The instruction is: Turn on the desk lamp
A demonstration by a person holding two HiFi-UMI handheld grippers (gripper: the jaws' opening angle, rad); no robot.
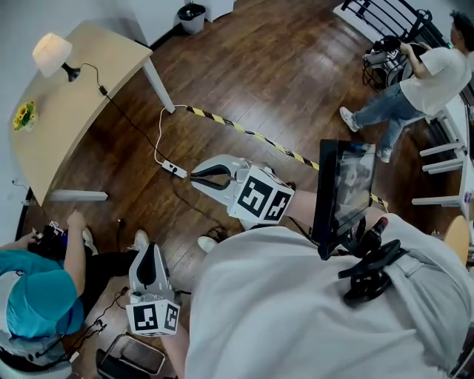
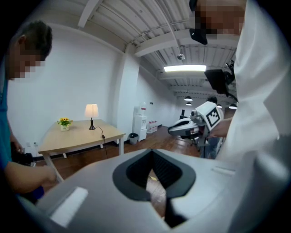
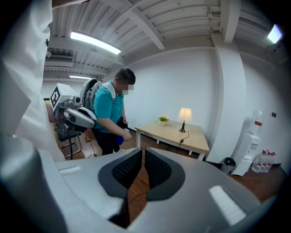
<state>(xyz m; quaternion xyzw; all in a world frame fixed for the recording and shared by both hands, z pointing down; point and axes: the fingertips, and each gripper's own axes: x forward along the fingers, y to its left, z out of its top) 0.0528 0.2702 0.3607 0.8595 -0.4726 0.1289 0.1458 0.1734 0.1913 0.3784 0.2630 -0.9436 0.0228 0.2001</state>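
The desk lamp (image 1: 52, 53) with a pale shade stands at the far corner of a light wooden table (image 1: 81, 96), well away from both grippers. It also shows as the lamp (image 2: 91, 111) and the lamp (image 3: 184, 116), where its shade glows warm. Its black cord (image 1: 126, 118) runs down to a power strip (image 1: 175, 170) on the floor. My right gripper (image 1: 195, 176) hangs over the floor near that strip, shut and holding nothing. My left gripper (image 1: 148, 255) is low at my left side, also shut and holding nothing. Both point toward the table.
A small pot of yellow flowers (image 1: 24, 116) sits on the table. A person in teal (image 1: 37, 296) is close at my left. Another person (image 1: 422, 81) stands far right. Yellow-black tape (image 1: 252, 135) crosses the wood floor. A bin (image 1: 192, 16) stands beyond the table.
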